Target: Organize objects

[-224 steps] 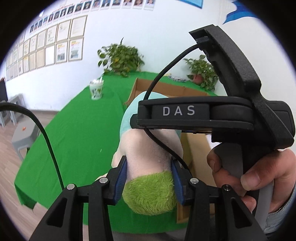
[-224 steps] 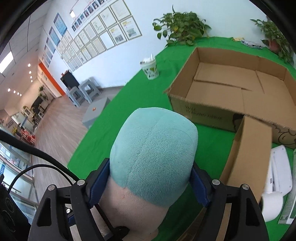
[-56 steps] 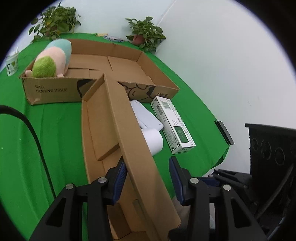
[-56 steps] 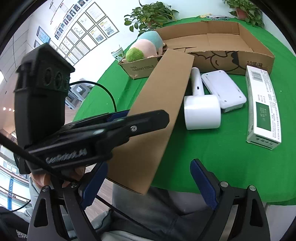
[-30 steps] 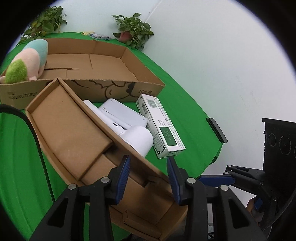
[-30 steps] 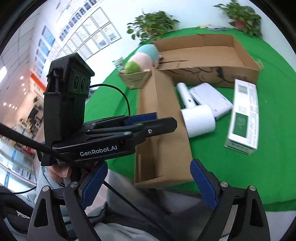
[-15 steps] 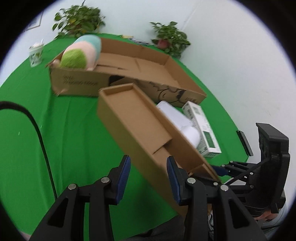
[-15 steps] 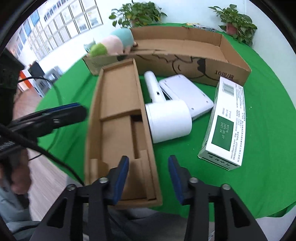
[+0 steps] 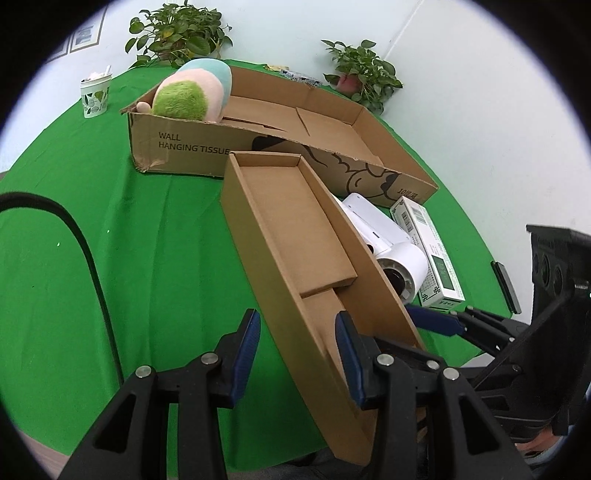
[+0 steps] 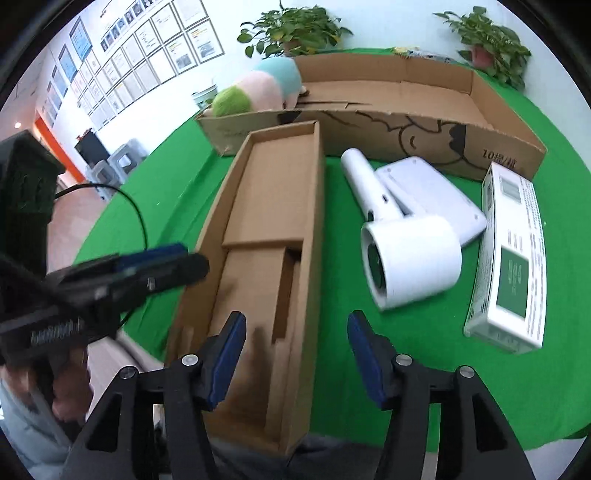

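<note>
On the green-clothed desk (image 9: 110, 229), the long narrow brown cardboard tray (image 10: 269, 236) lies beside the white hair dryer (image 10: 406, 254). Left gripper (image 9: 297, 345) and right gripper (image 10: 293, 345): fingers spread, each straddling a tray wall. Step: positioning the tray; next, probably loading the dryer.

a green cloth (image 9: 110, 229) covers the table. at its far left stands a leaf-patterned paper cup (image 9: 95, 94). two potted plants sit at the far edge, one far left (image 9: 177, 31), one far right (image 9: 360, 72). framed certificates (image 10: 129, 55) line the left wall. a small dark slab (image 9: 505, 286) lies at the right edge.
</note>
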A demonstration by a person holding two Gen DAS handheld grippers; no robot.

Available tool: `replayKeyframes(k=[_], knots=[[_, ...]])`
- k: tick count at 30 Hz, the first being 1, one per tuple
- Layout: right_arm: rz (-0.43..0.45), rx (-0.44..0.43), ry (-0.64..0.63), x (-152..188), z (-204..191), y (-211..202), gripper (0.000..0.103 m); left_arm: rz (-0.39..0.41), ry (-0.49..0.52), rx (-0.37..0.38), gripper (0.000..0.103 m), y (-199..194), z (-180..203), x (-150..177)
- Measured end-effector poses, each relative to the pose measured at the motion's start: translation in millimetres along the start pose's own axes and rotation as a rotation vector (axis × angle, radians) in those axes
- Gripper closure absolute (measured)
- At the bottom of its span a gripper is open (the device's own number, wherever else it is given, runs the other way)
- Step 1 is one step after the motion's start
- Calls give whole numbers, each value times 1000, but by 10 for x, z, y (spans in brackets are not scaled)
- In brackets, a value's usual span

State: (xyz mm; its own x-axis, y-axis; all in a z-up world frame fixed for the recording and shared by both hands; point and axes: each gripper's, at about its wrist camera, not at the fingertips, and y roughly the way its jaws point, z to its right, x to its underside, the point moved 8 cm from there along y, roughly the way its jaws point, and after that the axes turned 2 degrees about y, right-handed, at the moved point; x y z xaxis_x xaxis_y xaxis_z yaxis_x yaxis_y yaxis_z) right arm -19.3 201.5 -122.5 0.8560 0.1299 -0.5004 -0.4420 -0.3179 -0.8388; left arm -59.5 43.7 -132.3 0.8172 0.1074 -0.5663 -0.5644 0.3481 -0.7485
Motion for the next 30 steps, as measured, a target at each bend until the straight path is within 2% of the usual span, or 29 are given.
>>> replayKeyframes(k=[2, 3, 4, 7, 8, 9, 11, 12, 24, 30], knots=[[17, 51, -10, -66, 39, 67, 49, -19, -26, -16, 62, 62, -52, 0], [13, 68, -4, -83, 73, 97, 58, -24, -49, -10, 60, 85, -83, -1], [4, 74, 6, -75, 97, 132, 59, -25, -68, 3, 60, 93, -96, 4], [3, 46, 6, -48, 68, 157, 71, -24, -71, 0, 60, 100, -91, 20], [8, 48, -17, -42, 18, 146, 81, -28, -68, -2, 61, 103, -80, 31], [10, 51, -35, -32, -38, 131, 85, -35, -70, -4, 62, 110, -78, 47], [-2, 80, -47, -6, -97, 140, 86, -54, -79, 14, 67, 128, -81, 88], [-12, 76, -48, 19, -126, 128, 85, -67, -88, 33, 72, 139, -76, 117], [-13, 84, -21, 73, -184, 240, 87, -36, -53, -56, 77, 81, -34, 135], [54, 57, 4, -23, -187, 110, 87, 47, 7, -73, 78, -146, 71, -72]])
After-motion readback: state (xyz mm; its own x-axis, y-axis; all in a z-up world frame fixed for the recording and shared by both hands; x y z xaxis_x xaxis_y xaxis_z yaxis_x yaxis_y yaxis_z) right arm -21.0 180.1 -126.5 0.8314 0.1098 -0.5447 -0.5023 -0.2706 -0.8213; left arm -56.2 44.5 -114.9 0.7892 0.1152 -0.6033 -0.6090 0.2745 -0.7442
